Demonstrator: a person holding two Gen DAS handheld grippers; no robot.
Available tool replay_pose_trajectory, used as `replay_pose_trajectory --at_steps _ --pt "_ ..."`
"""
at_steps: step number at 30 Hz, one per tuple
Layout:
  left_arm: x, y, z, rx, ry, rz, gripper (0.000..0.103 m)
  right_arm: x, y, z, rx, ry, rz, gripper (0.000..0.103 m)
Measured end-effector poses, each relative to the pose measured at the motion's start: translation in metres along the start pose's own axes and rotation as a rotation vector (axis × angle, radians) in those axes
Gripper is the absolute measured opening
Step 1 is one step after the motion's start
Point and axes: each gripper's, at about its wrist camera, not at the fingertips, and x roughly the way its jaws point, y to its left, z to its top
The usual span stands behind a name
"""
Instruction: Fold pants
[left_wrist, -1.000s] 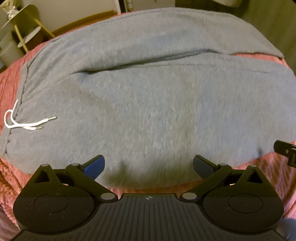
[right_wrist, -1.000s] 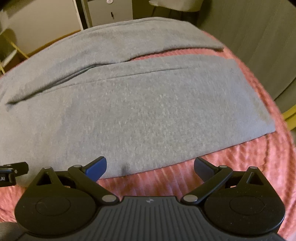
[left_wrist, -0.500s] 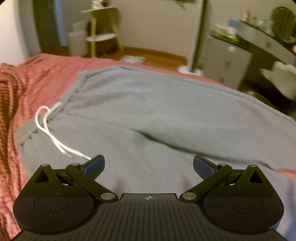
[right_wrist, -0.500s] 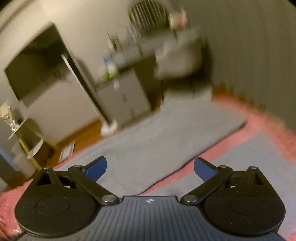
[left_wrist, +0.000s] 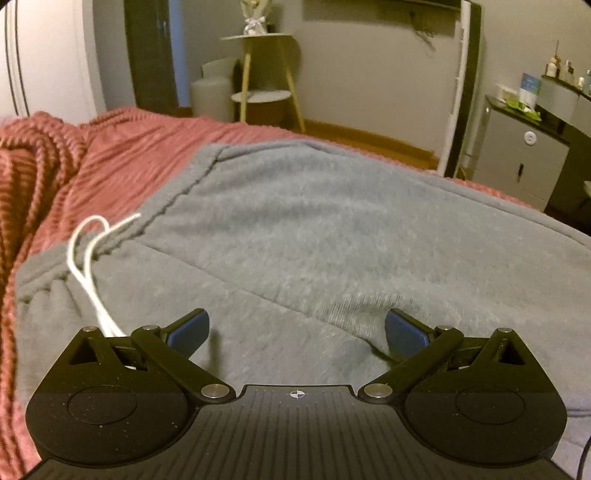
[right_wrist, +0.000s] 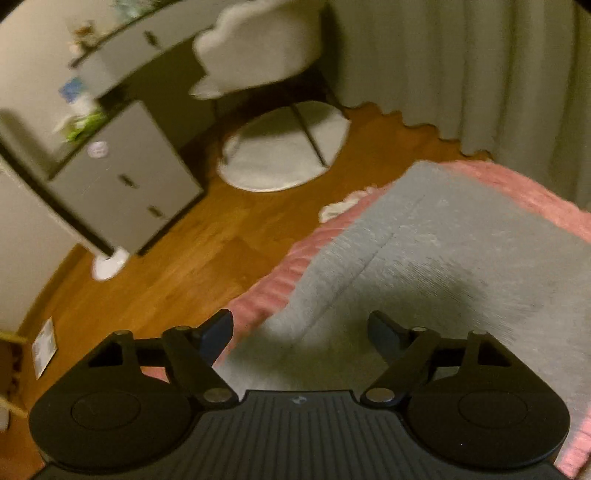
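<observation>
left gripper fingers wide apart, empty, over grey pants | right gripper spread, empty, at pant leg

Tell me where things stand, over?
Left gripper and right gripper open, empty. Grey pants unfolded on pink blanket. White drawstring loose near left fingers.

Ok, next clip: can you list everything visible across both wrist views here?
pants: one, grey, spread on the bed
drawstring: one, white, at the waistband, left
blanket: one, pink ribbed, under the pants
side table: one, yellow legs, by the far wall
cabinet: one, grey, on the wood floor
chair: one, white, at the desk
round rug: one, white, under the chair
curtain: pale, right
left gripper: black, open over the pants
right gripper: black, open at the pants' edge
</observation>
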Motion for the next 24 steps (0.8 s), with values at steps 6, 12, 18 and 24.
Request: replay_pose_trajectory --at_steps 6,12,18,24 --pt "0.002 0.001 -0.009 -0.011 0.019 0.016 0.103 0.012 -0.014 -0.007 -0.068 -0.017 -0.007 0.005" --pt "-0.016 0.005 -0.016 0.011 0.034 -0.001 0.103 -0.090 -0.100 -0.063 -0.131 -0.105 0.204 0.004" --pt "-0.060 0.023 -0.019 -0.052 -0.067 -0.085 0.103 -0.183 -0.220 -0.224 -0.066 -0.111 0.258 0.004" --pt "-0.077 0.038 -0.034 -0.064 -0.105 -0.313 0.103 -0.172 -0.233 -0.246 -0.031 -0.052 0.216 0.006"
